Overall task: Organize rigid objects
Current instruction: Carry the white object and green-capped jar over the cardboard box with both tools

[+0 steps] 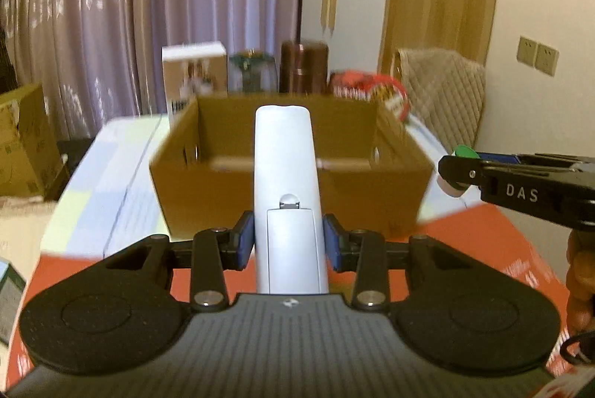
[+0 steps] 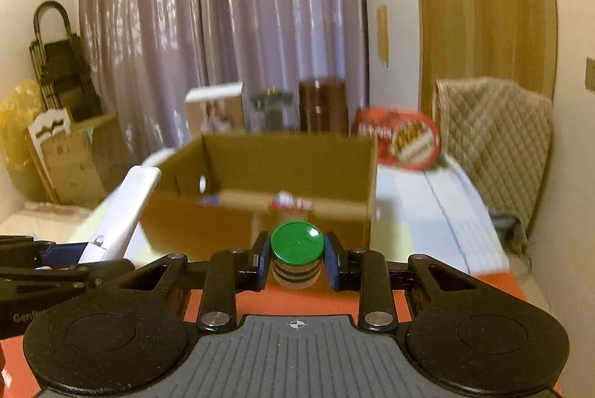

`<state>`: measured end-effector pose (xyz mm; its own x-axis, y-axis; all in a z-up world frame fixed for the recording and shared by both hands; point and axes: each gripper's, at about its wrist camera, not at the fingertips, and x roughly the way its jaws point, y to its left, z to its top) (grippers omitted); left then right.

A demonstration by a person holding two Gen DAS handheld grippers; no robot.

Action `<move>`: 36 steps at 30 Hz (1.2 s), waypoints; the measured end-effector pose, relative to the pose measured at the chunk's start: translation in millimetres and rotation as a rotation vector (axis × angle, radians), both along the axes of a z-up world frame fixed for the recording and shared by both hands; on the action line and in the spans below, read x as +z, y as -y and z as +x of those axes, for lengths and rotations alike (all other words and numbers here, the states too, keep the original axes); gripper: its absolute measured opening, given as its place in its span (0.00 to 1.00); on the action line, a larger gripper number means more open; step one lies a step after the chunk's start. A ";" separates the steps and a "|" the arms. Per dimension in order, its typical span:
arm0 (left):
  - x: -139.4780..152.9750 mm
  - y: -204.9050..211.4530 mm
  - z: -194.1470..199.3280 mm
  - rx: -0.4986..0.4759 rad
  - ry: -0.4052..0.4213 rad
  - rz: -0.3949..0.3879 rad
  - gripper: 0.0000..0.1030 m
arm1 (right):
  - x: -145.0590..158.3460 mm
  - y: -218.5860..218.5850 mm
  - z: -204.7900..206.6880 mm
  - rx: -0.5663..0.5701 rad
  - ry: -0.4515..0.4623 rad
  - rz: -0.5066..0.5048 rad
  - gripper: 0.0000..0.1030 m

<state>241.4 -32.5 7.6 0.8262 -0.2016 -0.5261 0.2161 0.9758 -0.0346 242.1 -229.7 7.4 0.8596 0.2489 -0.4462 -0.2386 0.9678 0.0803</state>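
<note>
Left-wrist view: my left gripper [image 1: 289, 241] is clamped on a white remote control [image 1: 287, 197], its blue pads [image 1: 245, 241] pressing the two long sides near the battery cover. The remote lies back-side up and runs straight forward along the fingers, its far end pointing into the open cardboard box [image 1: 379, 189] that stands ahead on the table [image 1: 111, 175]. At the right edge of this view my right gripper [image 1: 455, 171] reaches in, level with the box's right front corner.

Right-wrist view: my right gripper [image 2: 296, 258] is closed on a small green-capped bottle [image 2: 296, 243], the pads bearing on either side just under the cap; the bottle stands upright between the fingers, its body hidden below the cap except for a striped band. It sits just in front of the box's [image 2: 230, 223] near wall, above the red sheet [image 2: 297, 301] that covers the near table. The remote [image 2: 128, 212] slants up at the left, beside the box's left front corner.

Behind the box stand a white carton [image 1: 195, 74], a brown canister [image 1: 304, 67] and a red round tin [image 2: 401, 137].
</note>
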 end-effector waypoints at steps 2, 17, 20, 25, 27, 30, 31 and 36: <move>6.9 2.1 19.6 -0.006 0.015 0.003 0.32 | 7.5 -1.6 14.2 -0.005 0.021 0.010 0.26; 2.6 -5.0 144.6 0.000 -0.001 -0.037 0.32 | -16.9 -6.3 111.1 -0.056 -0.026 0.030 0.26; -3.3 -5.6 158.1 0.002 -0.017 -0.034 0.32 | -23.4 -7.8 116.8 -0.059 -0.036 0.031 0.26; -20.4 2.0 171.2 -0.009 -0.059 -0.017 0.33 | -32.5 -9.0 125.2 -0.069 -0.055 0.020 0.26; -28.6 6.7 174.3 -0.019 -0.077 -0.007 0.32 | -36.0 -10.0 125.3 -0.069 -0.065 0.013 0.26; -38.7 11.9 176.8 -0.036 -0.100 0.000 0.32 | -39.2 -10.6 126.5 -0.071 -0.071 0.009 0.26; -40.8 13.4 177.7 -0.042 -0.105 0.002 0.32 | -39.9 -10.5 126.7 -0.071 -0.074 0.010 0.26; -42.1 15.9 175.2 -0.038 -0.100 0.012 0.32 | -40.6 -11.9 125.7 -0.065 -0.078 0.011 0.26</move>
